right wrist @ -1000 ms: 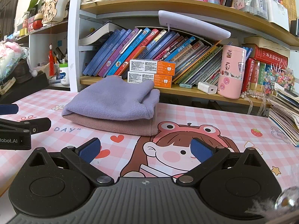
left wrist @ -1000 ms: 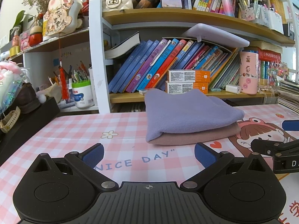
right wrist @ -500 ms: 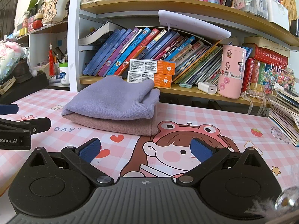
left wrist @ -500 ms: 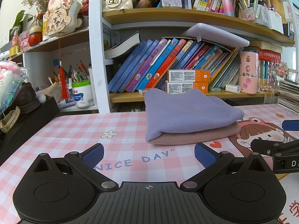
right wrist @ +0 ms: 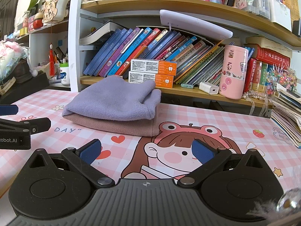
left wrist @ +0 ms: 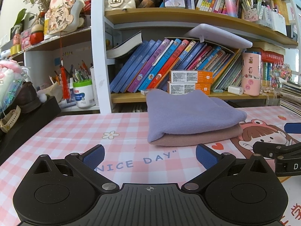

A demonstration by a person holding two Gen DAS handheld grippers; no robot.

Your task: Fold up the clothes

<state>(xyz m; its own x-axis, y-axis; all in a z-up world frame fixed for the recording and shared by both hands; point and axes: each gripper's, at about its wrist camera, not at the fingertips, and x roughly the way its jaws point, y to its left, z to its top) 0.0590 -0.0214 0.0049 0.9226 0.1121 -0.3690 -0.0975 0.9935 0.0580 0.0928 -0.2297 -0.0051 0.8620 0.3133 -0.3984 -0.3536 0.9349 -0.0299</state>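
Left gripper [left wrist: 149,153]: fingers spread wide, nothing held.
Right gripper [right wrist: 145,150]: fingers spread wide, nothing held.
Folded clothes [left wrist: 190,117]: open ends seen only from the right wrist; bare table [left wrist: 75,131] all around.

I count two folded cloths, one purple cloth [left wrist: 190,113] on one pink cloth [left wrist: 203,137], two grippers of mine, left gripper [left wrist: 149,153] and right gripper [right wrist: 145,149], two orange-and-white boxes [right wrist: 153,71], one pink canister [right wrist: 234,71], one white charger [right wrist: 208,88]

Left gripper [left wrist: 149,155] and right gripper [right wrist: 145,150], jaws wide apart, empty.
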